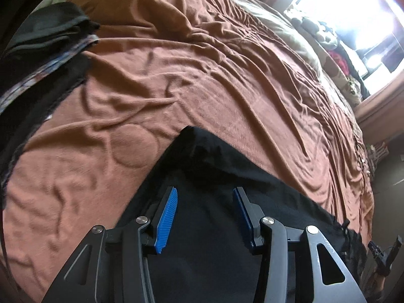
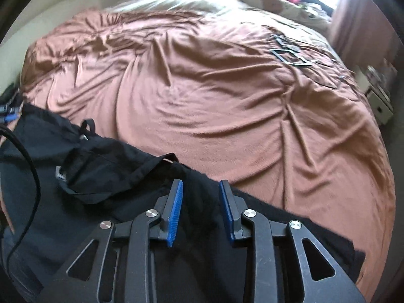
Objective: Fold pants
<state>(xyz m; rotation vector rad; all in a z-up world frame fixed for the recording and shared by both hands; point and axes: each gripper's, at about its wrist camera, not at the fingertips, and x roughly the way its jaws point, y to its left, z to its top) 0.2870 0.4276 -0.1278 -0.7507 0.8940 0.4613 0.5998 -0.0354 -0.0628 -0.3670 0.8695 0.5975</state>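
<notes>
The left gripper (image 1: pixel 205 194) was seen angled steeply down over the black pants (image 1: pixel 202 240), its blue pads (image 1: pixel 167 214) standing apart with only flat cloth visible in the gap below them; nothing was pinched, so it was read as released. The right gripper (image 2: pixel 200 189) was likewise tilted downward above the pants (image 2: pixel 106 176), its pads (image 2: pixel 174 214) set closer together than the left pair but parted, with no fabric caught between them. No contact between pads and cloth could be made out in either view.

The pants were laid on the near edge of the bed, spread under both grippers. In the right wrist view a rumpled section with a loop (image 2: pixel 87 126) and a small pale tag (image 2: pixel 59 173) was seen to the left of the gripper, and a dark cable (image 2: pixel 30 176) was draped across the cloth there. In the left wrist view one corner of the garment was pointed away across the cover.

The bed was covered by a creased rust-brown blanket (image 1: pixel 202 75), with a paler beige cover (image 1: pixel 277 22) behind it. A pile of dark folded clothes (image 1: pixel 45 38) was stacked at the blanket's left edge. A bright window (image 1: pixel 353 5) was seen beyond the bed, with cluttered items beneath it, and a black frame-like object (image 2: pixel 290 50) was lying on the far right of the blanket.
</notes>
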